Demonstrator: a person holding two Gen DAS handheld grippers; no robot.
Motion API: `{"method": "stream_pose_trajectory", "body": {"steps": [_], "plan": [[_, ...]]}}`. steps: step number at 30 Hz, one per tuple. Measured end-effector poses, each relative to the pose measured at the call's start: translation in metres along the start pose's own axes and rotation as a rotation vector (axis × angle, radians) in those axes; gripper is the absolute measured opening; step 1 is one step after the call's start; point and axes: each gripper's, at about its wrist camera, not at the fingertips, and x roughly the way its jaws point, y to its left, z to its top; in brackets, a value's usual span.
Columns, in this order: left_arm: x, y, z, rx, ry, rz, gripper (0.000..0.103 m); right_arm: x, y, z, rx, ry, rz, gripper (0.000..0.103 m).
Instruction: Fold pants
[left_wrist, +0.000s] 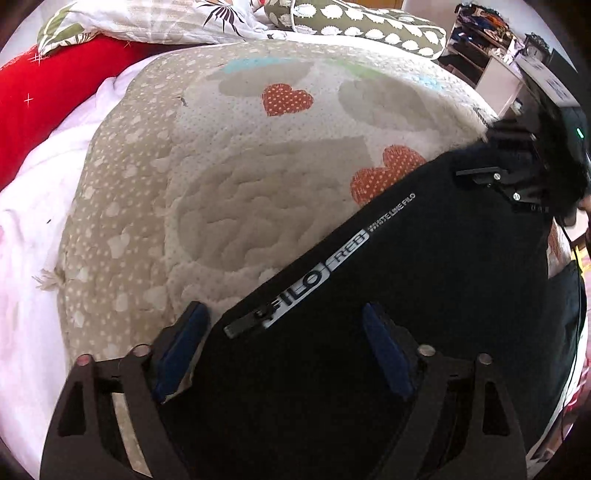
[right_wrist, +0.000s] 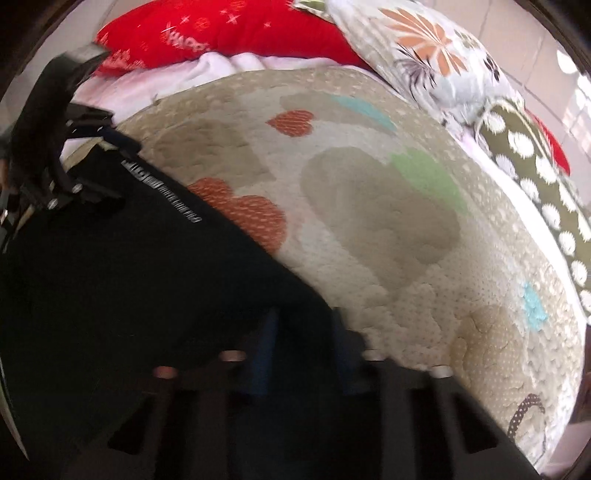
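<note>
Black pants (left_wrist: 388, 295) lie spread on a quilted beige bedspread (left_wrist: 240, 184) patterned with orange hearts, covering its near corner. Their upper edge runs diagonally, marked by a grey printed stripe (left_wrist: 314, 273) along the cloth. The left gripper (left_wrist: 284, 332) stands wide — one blue pad just off the pants' edge over the quilt, the other over the black cloth, neither pressing on it. The right gripper (right_wrist: 303, 332), blurred in its own view, has its blue fingers close together at the pants' edge where black meets quilt; whether cloth is pinched between them cannot be told. Beyond the diagonal edge the quilt lies open. A white sheet (left_wrist: 37, 221) borders it on one side, and a red pillow (right_wrist: 221, 33), a floral pillow (right_wrist: 436, 66) and an olive dotted cushion (right_wrist: 535, 177) are banked at the far end.
</note>
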Motion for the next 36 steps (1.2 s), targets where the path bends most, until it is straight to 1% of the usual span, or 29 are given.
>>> {"method": "stream_pose_trajectory", "body": {"steps": [1, 2, 3, 4, 5, 7, 8, 11, 13, 14, 17, 18, 19, 20, 21, 22, 24, 25, 27, 29, 30, 31, 32, 33, 34, 35, 36], "plan": [[-0.002, -0.003, -0.001, 0.009, -0.007, 0.002, 0.065, -0.005, 0.006, -0.002, -0.009, -0.006, -0.023, 0.004], [-0.006, -0.006, -0.001, 0.018, -0.018, 0.009, 0.041, -0.012, 0.011, -0.005, -0.014, -0.020, -0.040, 0.004], [-0.012, -0.008, -0.004, 0.014, -0.027, 0.000, 0.027, -0.022, 0.016, -0.008, -0.010, -0.040, -0.058, 0.004], [-0.017, -0.009, -0.006, -0.001, -0.033, -0.023, 0.017, -0.032, 0.018, -0.011, -0.001, -0.057, -0.070, 0.004], [-0.027, -0.012, -0.010, -0.015, -0.054, -0.025, 0.017, -0.046, 0.020, -0.014, 0.011, -0.086, -0.087, 0.004], [-0.046, -0.020, -0.017, -0.003, -0.096, -0.004, 0.016, -0.077, 0.027, -0.024, 0.027, -0.140, -0.122, 0.004], [-0.062, -0.029, -0.023, 0.002, -0.133, -0.011, 0.015, -0.094, 0.033, -0.031, 0.032, -0.165, -0.144, 0.004], [-0.105, -0.051, -0.038, 0.026, -0.214, -0.011, 0.015, -0.146, 0.060, -0.057, 0.032, -0.237, -0.194, 0.004], [-0.139, -0.076, -0.060, 0.062, -0.284, 0.007, 0.015, -0.177, 0.084, -0.080, 0.031, -0.274, -0.221, 0.004], [-0.146, -0.081, -0.067, 0.071, -0.302, 0.010, 0.016, -0.192, 0.098, -0.094, 0.039, -0.295, -0.223, 0.004], [-0.166, -0.111, -0.108, 0.107, -0.331, 0.046, 0.016, -0.220, 0.148, -0.138, 0.037, -0.315, -0.216, 0.004], [-0.169, -0.122, -0.129, 0.118, -0.337, 0.061, 0.016, -0.224, 0.163, -0.150, 0.045, -0.318, -0.205, 0.004], [-0.168, -0.124, -0.133, 0.116, -0.333, 0.066, 0.016, -0.225, 0.178, -0.163, 0.060, -0.312, -0.179, 0.004], [-0.166, -0.129, -0.153, 0.104, -0.324, 0.066, 0.016, -0.221, 0.198, -0.178, 0.065, -0.296, -0.154, 0.004], [-0.164, -0.128, -0.159, 0.093, -0.317, 0.066, 0.016, -0.217, 0.208, -0.186, 0.063, -0.282, -0.151, 0.004], [-0.159, -0.127, -0.175, 0.064, -0.307, 0.061, 0.016, -0.206, 0.221, -0.197, 0.073, -0.255, -0.142, 0.004], [-0.145, -0.126, -0.195, 0.023, -0.262, 0.031, 0.017, -0.186, 0.236, -0.211, 0.116, -0.210, -0.109, 0.004], [-0.136, -0.124, -0.206, 0.018, -0.226, 0.036, 0.019, -0.177, 0.240, -0.218, 0.143, -0.194, -0.096, 0.004], [-0.127, -0.122, -0.223, 0.010, -0.203, 0.050, 0.021, -0.163, 0.245, -0.224, 0.182, -0.172, -0.086, 0.006], [-0.131, -0.124, -0.232, 0.021, -0.220, 0.043, 0.027, -0.170, 0.246, -0.225, 0.215, -0.188, -0.078, 0.013], [-0.135, -0.125, -0.235, 0.024, -0.221, 0.034, 0.030, -0.176, 0.244, -0.223, 0.234, -0.183, -0.046, 0.023], [-0.142, -0.126, -0.239, 0.017, -0.224, 0.015, 0.042, -0.183, 0.241, -0.220, 0.241, -0.179, -0.009, 0.031], [-0.149, -0.123, -0.242, 0.001, -0.234, -0.008, 0.054, -0.191, 0.240, -0.217, 0.238, -0.196, -0.004, 0.046], [-0.155, -0.122, -0.244, -0.011, -0.247, -0.024, 0.056, -0.200, 0.239, -0.213, 0.233, -0.227, -0.003, 0.053], [-0.161, -0.120, -0.245, -0.025, -0.263, -0.030, 0.063, -0.205, 0.235, -0.208, 0.232, -0.250, 0.011, 0.053], [-0.166, -0.118, -0.247, -0.038, -0.280, -0.017, 0.068, -0.210, 0.232, -0.201, 0.238, -0.269, 0.031, 0.053], [-0.174, -0.114, -0.248, -0.054, -0.303, 0.006, 0.075, -0.213, 0.228, -0.194, 0.250, -0.288, 0.033, 0.054]]}}
